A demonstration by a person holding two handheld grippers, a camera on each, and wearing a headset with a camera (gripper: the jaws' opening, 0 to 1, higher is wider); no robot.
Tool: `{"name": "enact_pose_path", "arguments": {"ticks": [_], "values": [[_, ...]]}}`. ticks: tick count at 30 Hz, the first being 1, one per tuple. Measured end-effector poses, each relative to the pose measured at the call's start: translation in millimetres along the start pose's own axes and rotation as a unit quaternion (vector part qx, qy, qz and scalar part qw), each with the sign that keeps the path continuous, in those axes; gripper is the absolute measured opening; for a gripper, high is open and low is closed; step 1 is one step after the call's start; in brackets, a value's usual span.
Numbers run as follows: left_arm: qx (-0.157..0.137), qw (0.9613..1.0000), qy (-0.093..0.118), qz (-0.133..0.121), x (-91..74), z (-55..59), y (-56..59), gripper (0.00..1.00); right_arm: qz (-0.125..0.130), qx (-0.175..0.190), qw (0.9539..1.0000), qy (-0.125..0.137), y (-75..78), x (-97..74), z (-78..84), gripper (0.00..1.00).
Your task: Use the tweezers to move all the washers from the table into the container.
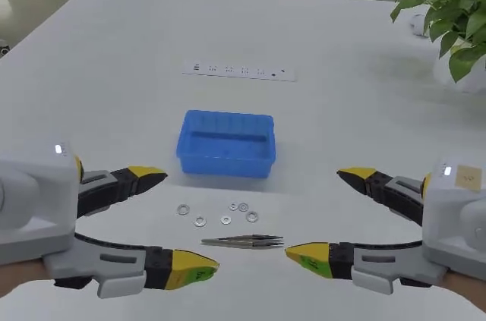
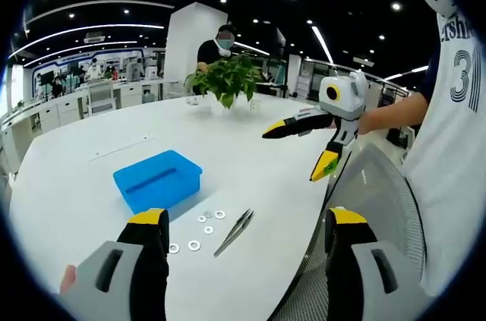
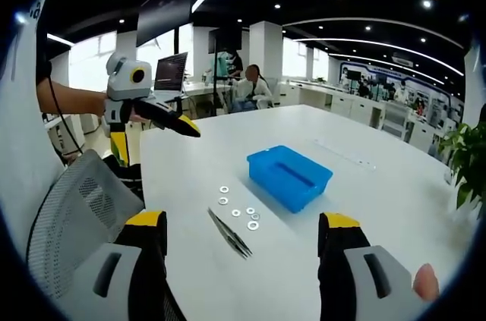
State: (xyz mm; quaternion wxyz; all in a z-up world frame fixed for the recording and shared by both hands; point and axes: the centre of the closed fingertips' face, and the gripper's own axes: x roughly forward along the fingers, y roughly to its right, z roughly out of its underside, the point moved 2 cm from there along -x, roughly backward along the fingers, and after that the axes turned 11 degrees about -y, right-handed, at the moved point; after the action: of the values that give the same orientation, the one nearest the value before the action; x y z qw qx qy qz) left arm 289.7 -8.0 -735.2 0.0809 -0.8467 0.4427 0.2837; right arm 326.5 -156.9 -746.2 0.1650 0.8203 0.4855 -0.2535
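Both grippers sit low at the near edge of the white table (image 1: 114, 70), and neither is holding anything. The left gripper (image 1: 188, 221) has its jaws spread wide, and the right gripper (image 1: 314, 213) is spread just as wide, facing it. The tweezers (image 1: 243, 241) lie flat on the table between the two lower jaw tips, near both but touching neither (nothing is gripping them). Just past the tweezers we count six washers (image 1: 225, 220) in a loose scatter, sitting in the gap between the two open grippers and clear of every jaw. A little beyond the washers is the blue container (image 1: 226, 143), upright, around the middle of the table. Farther back a flat socket strip (image 1: 239, 70) lies across the table, and a leafy plant (image 1: 452, 10) stands at the far right.
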Motion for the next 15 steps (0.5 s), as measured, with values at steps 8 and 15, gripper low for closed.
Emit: {"name": "enact_pose_path", "arguments": {"ticks": [8,15], "values": [[0.003,1.0000,-0.006,0.003,1.4,2.4,0.9,0.89,-0.004,-0.003,0.9999,-0.009,-2.1,1.2,4.4,0.82],[0.002,0.9998,-0.016,0.008,3.6,6.0,1.3,0.89,-0.006,-0.006,0.9998,-0.015,-1.5,3.6,5.2,0.81]]}}
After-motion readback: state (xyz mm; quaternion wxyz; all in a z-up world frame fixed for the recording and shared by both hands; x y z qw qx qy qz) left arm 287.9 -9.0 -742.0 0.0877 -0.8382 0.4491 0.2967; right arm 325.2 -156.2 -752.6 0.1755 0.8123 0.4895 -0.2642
